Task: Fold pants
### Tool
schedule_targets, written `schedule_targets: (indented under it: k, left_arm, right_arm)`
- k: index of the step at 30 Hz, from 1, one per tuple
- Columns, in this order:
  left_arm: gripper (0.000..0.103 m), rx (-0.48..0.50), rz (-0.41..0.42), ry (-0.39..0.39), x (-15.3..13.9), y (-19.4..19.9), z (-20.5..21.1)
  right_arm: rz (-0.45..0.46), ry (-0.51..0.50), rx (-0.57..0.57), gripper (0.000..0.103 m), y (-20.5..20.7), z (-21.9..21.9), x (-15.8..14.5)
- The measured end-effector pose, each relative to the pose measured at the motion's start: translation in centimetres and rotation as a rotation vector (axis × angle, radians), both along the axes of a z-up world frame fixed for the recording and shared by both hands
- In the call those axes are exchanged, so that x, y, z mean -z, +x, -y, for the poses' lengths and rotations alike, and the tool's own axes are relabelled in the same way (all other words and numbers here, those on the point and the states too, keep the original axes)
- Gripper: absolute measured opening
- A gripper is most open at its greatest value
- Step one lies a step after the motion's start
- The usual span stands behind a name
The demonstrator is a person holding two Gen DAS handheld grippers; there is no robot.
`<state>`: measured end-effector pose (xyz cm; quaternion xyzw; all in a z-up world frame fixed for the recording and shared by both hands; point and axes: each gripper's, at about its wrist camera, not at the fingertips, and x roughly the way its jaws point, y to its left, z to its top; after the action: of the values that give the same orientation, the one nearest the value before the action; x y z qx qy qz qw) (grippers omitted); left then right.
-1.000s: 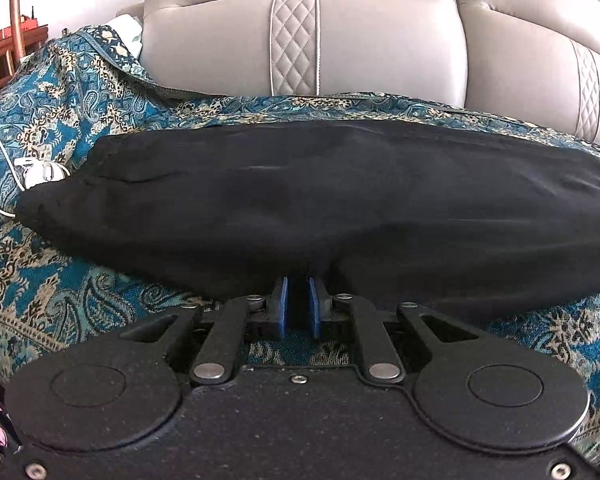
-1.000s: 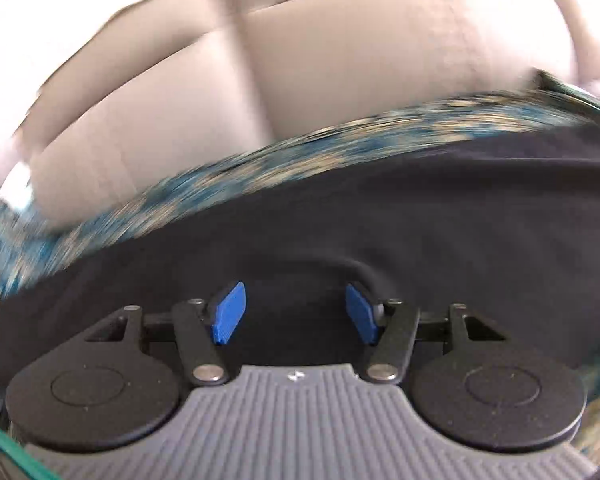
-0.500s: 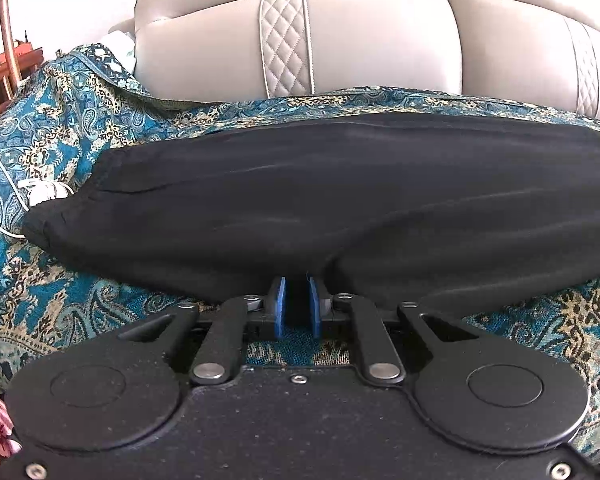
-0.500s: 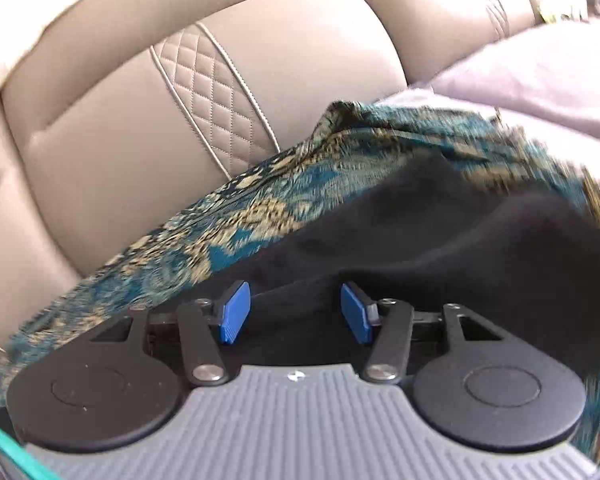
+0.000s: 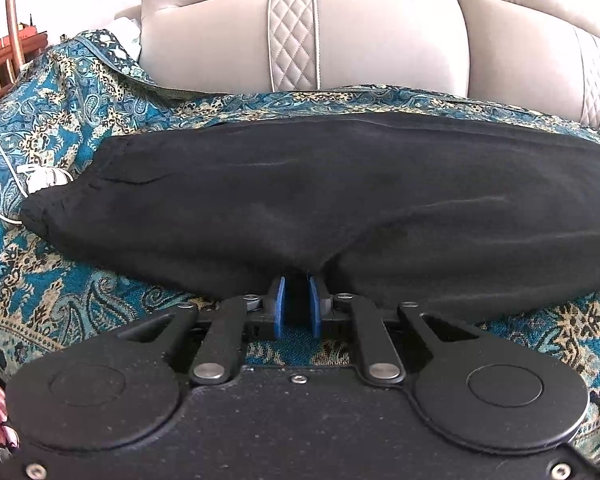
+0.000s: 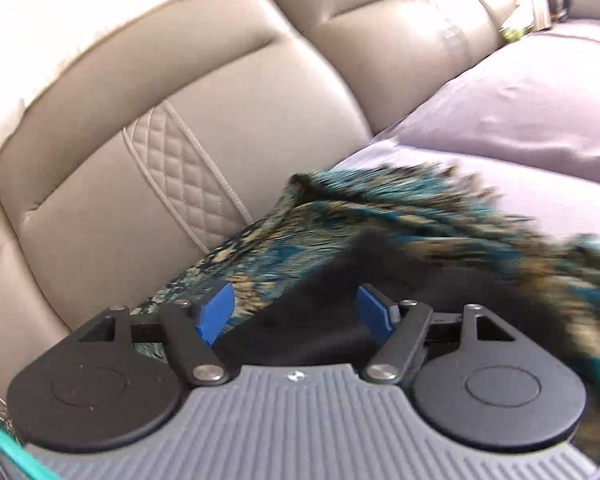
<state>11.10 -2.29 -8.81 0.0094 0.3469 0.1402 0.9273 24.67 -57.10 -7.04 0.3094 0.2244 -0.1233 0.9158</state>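
Black pants lie lengthwise across teal paisley throw on beige sofa. My left gripper clamped on near edge of pants, blue pads nearly together. My right gripper opening wide, pads touching nothing; blurred view, dark cloth seemingly beneath. Lilac cushion behind.

Beige leather sofa, teal paisley throw

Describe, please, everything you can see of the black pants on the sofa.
The black pants are soft, matte fabric, lying lengthwise across the teal patterned throw on the sofa, lightly wrinkled. The left claw is shut on their near edge. The right claw is opening over one end, its pads clear of the cloth.
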Motion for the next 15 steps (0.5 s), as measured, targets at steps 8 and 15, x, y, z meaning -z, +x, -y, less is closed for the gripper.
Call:
schedule_targets:
  k: [8, 15]
  left_arm:
    - [0.043, 0.018, 0.08, -0.004, -3.7, 0.5, -2.5]
    - [0.052, -0.058, 0.027, -0.143, -3.8, 4.9, -8.5]
  right_arm:
    - [-0.023, 0.031, 0.183, 0.08, -10.1, 4.1, 2.6]
    - [-0.096, -0.06, 0.094, 0.08, -8.0, 2.2, 4.0]
